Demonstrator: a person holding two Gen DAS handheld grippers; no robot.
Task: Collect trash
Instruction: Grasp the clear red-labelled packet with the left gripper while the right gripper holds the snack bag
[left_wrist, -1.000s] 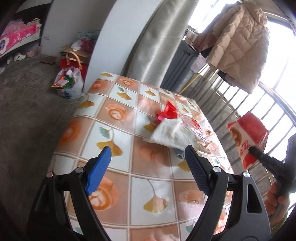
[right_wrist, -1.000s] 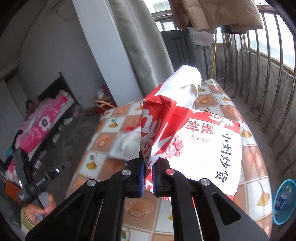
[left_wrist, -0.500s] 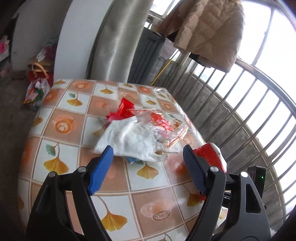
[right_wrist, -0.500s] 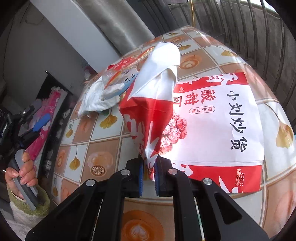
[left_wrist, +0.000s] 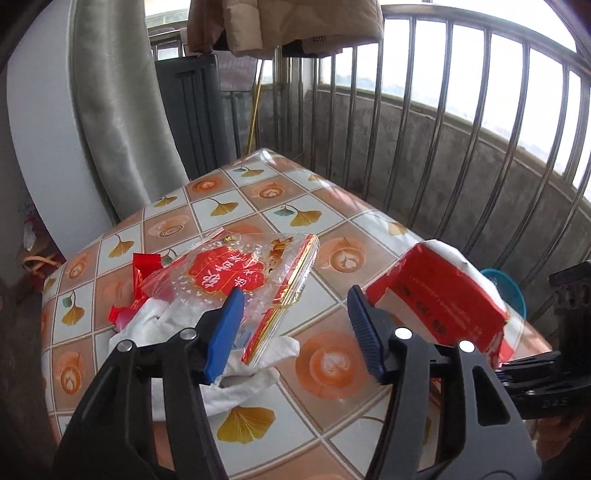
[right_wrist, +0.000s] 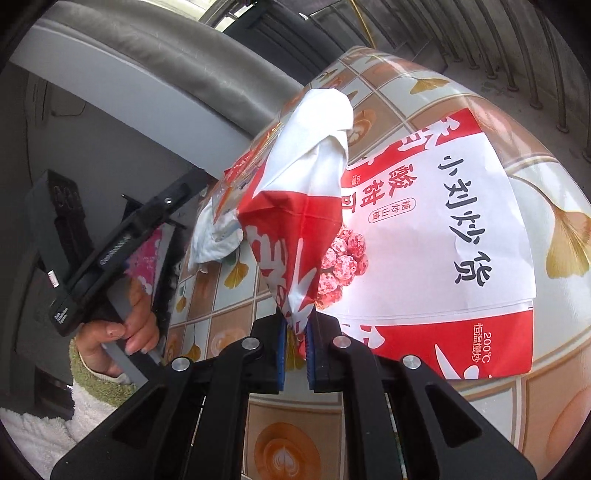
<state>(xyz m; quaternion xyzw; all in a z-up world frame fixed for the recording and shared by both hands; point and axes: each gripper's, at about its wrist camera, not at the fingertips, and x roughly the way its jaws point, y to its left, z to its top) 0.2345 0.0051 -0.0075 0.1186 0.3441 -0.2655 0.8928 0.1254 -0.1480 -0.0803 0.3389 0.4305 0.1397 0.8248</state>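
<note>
Bag (right_wrist: 424, 229) hangs pinched in the right gripper (right_wrist: 295, 347), mouth up, probably to receive trash, while the left gripper (left_wrist: 295, 328) narrows empty jaws near the wrappers (left_wrist: 236, 280).

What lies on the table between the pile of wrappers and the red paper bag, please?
Only bare tablecloth between the wrappers and the paper bag, seen in the left wrist view.

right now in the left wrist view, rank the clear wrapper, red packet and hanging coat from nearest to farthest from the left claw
1. Clear wrapper, just beyond the left claw, on the white cloth.
2. Red packet, further left on the table.
3. Hanging coat, above the railing, far back.
</note>
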